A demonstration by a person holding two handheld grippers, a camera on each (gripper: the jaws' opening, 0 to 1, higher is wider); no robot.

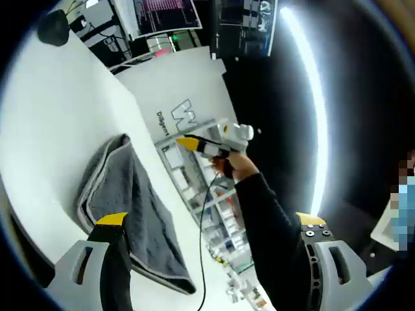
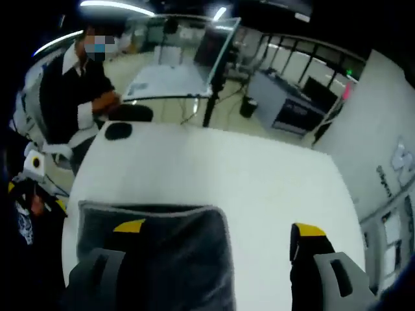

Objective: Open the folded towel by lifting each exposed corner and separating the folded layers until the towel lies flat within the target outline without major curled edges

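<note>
A folded grey towel (image 1: pixel 123 201) with a paler hem lies on the white table (image 1: pixel 52 116). My left gripper (image 1: pixel 211 219) is open wide, and its left jaw hangs over the towel without holding it. The right gripper (image 1: pixel 206 145), held by a hand in a dark sleeve, hovers off the table's right edge past the towel. In the right gripper view the towel (image 2: pixel 175 253) lies under that view's left jaw, with its hemmed edge running between the jaws. My right gripper (image 2: pixel 218 228) is open with nothing clamped. The left gripper (image 2: pixel 32 175) shows at the left edge.
A black round pad (image 2: pixel 118 131) lies at the table's far corner (image 1: pixel 55 29). A person (image 2: pixel 81 84) sits at another desk beyond it. A white lettered panel (image 1: pixel 181 97) and a shelf rack (image 1: pixel 207 194) stand beside the table. A thin cable (image 1: pixel 204 246) hangs from the right gripper.
</note>
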